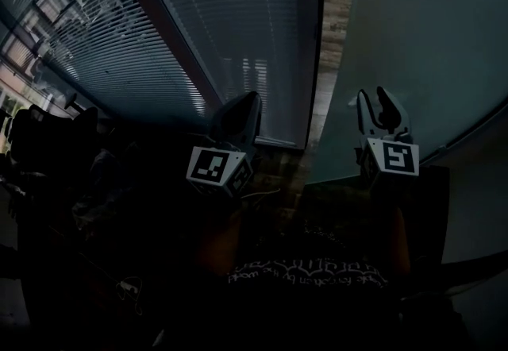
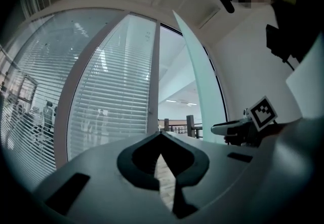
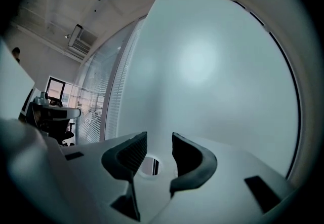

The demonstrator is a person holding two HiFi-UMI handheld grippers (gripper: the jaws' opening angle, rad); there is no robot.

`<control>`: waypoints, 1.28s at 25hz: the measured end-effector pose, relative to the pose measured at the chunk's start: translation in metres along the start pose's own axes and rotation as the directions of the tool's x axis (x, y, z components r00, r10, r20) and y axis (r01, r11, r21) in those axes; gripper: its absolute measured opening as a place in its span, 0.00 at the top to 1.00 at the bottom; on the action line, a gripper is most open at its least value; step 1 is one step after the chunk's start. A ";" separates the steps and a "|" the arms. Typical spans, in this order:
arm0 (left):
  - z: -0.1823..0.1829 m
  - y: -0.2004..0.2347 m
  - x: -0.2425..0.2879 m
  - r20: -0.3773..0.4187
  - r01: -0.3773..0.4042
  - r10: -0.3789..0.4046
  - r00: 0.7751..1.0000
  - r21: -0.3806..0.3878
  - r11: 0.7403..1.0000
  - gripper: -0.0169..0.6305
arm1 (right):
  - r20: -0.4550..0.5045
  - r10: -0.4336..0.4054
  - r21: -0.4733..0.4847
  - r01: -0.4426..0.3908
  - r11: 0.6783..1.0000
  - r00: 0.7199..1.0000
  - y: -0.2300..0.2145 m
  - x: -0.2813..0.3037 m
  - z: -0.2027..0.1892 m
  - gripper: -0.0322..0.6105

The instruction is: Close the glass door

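The frosted glass door stands ajar at the right, its edge beside a narrow doorway gap. My right gripper points level at the door's face, jaws open with nothing between them. In the right gripper view the door fills the frame, and a small round fitting shows low between the open jaws of the right gripper. My left gripper is shut and empty, aimed at the gap. From the left gripper I see the door's edge and the right gripper.
A fixed glass wall with blinds runs left of the doorway, its frame post at the opening. Wood floor and a railing lie beyond. An office chair and desk stand behind at the left. Dark furniture is at my left.
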State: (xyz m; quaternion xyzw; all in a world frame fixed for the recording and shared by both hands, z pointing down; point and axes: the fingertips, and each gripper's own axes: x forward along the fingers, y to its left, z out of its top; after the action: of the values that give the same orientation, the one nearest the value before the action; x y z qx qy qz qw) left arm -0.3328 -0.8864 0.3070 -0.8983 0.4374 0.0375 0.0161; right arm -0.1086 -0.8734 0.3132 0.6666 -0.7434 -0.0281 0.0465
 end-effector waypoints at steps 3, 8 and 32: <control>-0.001 0.006 0.002 -0.003 0.000 0.000 1.000 -0.003 1.000 0.97 | -0.002 -0.010 0.014 0.010 1.000 1.000 -0.003 0.007 0.000 0.71; -0.004 0.005 0.007 -0.007 0.012 -0.012 1.000 0.001 1.000 0.97 | -0.004 -0.019 0.041 0.019 0.999 1.000 -0.007 0.013 -0.005 0.71; -0.004 0.066 0.101 0.009 0.003 -0.003 1.000 -0.007 1.000 0.97 | -0.016 -0.021 0.037 0.022 0.999 1.000 -0.028 0.132 0.001 0.71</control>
State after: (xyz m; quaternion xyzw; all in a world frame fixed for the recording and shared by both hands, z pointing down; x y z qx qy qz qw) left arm -0.3224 -1.0071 0.3034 -0.8988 0.4359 0.0433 0.0148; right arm -0.0948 -1.0075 0.3135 0.6754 -0.7363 -0.0097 0.0396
